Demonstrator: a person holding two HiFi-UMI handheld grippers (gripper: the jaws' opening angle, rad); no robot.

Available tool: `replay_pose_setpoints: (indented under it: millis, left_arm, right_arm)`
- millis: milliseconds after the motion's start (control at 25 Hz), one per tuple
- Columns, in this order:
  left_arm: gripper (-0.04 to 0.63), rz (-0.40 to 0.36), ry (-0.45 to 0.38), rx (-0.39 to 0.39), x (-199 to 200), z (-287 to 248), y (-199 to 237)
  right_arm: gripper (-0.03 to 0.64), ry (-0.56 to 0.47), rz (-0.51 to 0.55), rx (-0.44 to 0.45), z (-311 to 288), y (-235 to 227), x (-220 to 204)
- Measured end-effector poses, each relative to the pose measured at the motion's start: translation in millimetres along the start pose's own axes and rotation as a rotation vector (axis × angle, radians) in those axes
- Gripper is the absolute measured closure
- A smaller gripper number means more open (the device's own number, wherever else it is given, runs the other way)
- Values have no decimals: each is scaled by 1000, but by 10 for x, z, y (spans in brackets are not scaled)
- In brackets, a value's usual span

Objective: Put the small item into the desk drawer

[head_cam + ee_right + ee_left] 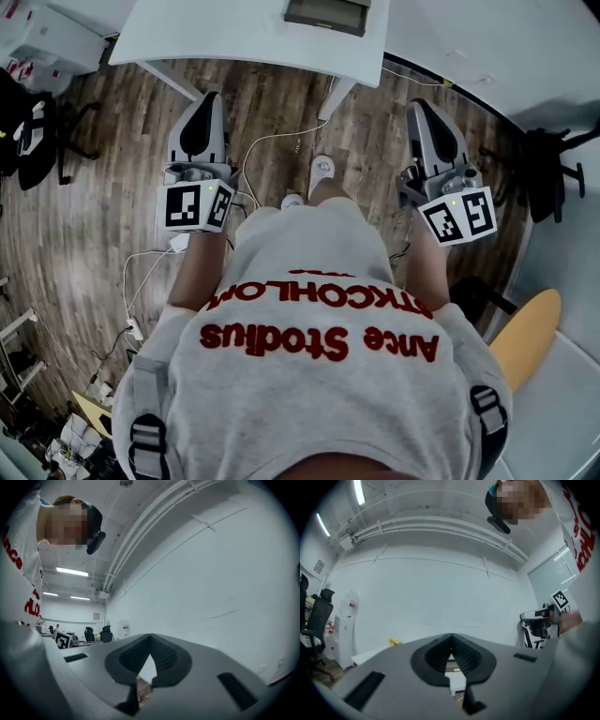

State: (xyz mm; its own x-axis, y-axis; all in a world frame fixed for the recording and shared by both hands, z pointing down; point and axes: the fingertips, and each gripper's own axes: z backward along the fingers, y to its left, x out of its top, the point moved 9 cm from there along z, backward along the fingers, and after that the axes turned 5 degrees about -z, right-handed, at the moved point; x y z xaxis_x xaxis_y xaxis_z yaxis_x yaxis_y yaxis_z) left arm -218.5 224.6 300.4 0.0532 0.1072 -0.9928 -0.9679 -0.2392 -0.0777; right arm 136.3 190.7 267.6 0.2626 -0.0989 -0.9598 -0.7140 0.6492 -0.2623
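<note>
The person stood facing the white bench (244, 37), both forearms held out level over the wooden floor (94, 187). The left gripper (210, 99) and the right gripper (420, 105) pointed ahead, their fingers closed on nothing. A small yellow item (395, 641) lay far off on a bench top (370, 656).

Brown wood planks on the floor (103, 206), dull and streaky, next to a smooth white desk (234, 33) with a matt top. Smooth grey plastic on the left gripper (451, 641) and the right gripper (150, 641), with black ribbed pads (465, 657), matt like rubber. Soft grey cloth on the sweatshirt (319, 394), with red letters, and flat matt white on the wall (440, 592).
</note>
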Motion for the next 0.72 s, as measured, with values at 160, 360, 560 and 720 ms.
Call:
replay_pose_setpoints:
  millis: [160, 360, 560, 720]
  left_arm:
    - [588, -4, 9, 12, -18, -143, 54]
    - [588, -18, 14, 44, -26, -367, 185]
    - [588, -18, 28, 85, -99, -730, 360]
    - [588, -27, 18, 103, -80, -1128, 447]
  right_arm:
    - [612, -9, -19, 24, -165, -114, -2]
    - [612, -10, -30, 34, -500, -322, -9]
    - [612, 14, -42, 85, -1009, -581, -20]
    - [612, 11, -39, 110, -1415, -883, 78]
